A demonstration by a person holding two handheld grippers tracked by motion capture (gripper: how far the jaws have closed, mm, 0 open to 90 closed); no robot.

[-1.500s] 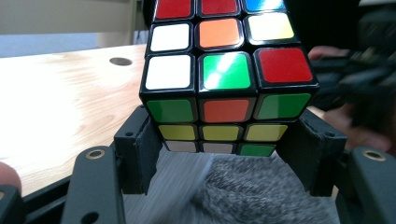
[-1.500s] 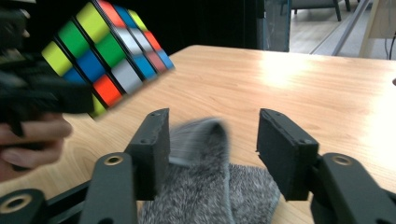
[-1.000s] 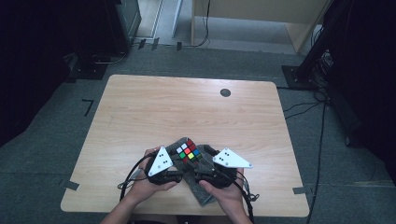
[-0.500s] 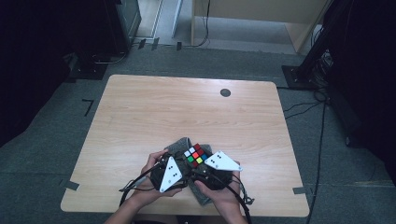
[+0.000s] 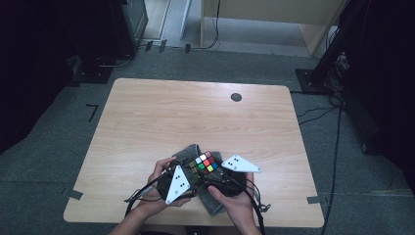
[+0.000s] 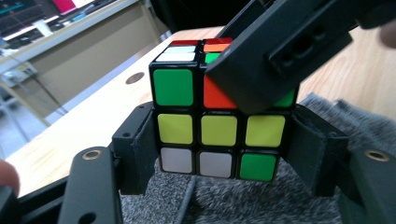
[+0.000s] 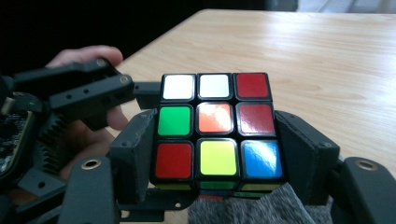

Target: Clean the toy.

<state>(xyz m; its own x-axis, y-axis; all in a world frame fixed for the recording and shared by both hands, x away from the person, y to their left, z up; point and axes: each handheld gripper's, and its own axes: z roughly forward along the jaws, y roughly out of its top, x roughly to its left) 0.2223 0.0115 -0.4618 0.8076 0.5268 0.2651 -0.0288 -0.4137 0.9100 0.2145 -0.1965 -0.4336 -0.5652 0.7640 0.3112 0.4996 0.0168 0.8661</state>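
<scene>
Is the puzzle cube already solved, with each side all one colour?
No: in the right gripper view the cube shows white, red, green, orange, yellow and blue squares mixed together on a single face.

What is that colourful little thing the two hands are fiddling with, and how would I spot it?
Look at the near edge of the wooden table, where a grey cloth lies. Above it, between the two handheld grippers, sits a puzzle cube. Its black frame and bright squares of many colours set it apart from everything around it.
</scene>
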